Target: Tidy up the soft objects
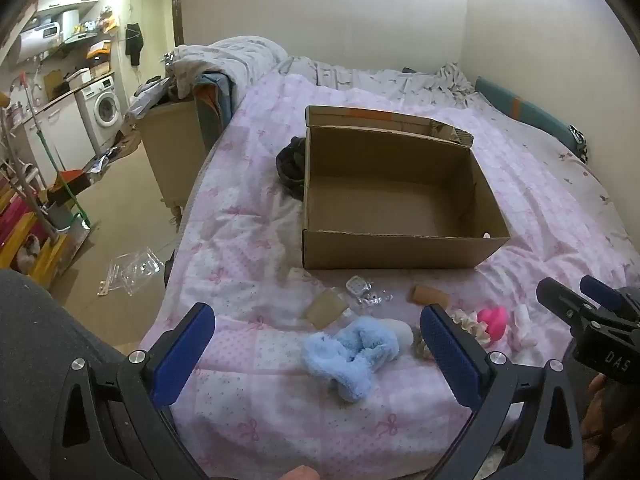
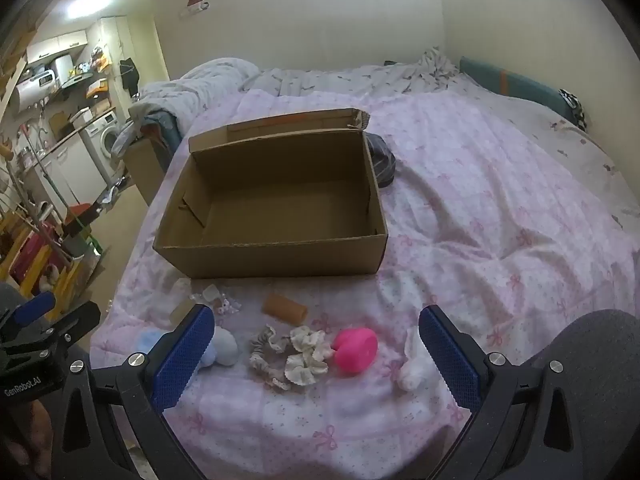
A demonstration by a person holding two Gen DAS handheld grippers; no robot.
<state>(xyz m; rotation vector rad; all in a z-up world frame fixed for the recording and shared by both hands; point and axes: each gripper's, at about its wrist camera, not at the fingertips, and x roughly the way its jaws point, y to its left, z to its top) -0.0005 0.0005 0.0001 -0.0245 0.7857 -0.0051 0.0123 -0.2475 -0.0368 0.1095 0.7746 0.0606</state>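
Note:
An open cardboard box (image 1: 400, 248) stands on the pink bedspread; it also shows in the right wrist view (image 2: 272, 258), with nothing in it. In front of it lie soft things: a fluffy blue item (image 1: 352, 354) (image 2: 222, 346), cream and grey scrunchies (image 2: 298, 356), a pink rounded piece (image 2: 356, 350) (image 1: 492, 320), a white cloth (image 2: 412, 368) and a brown roll (image 2: 284, 308) (image 1: 430, 295). My left gripper (image 1: 316, 344) is open, just above the blue item. My right gripper (image 2: 316, 344) is open above the scrunchies and the pink piece.
Small clear plastic bits (image 1: 362, 292) and a tan card (image 1: 326, 309) lie near the box. Dark cloth (image 1: 291, 166) lies behind the box. The bed's left edge drops to the floor with plastic bags (image 1: 132, 270). A wall runs along the right.

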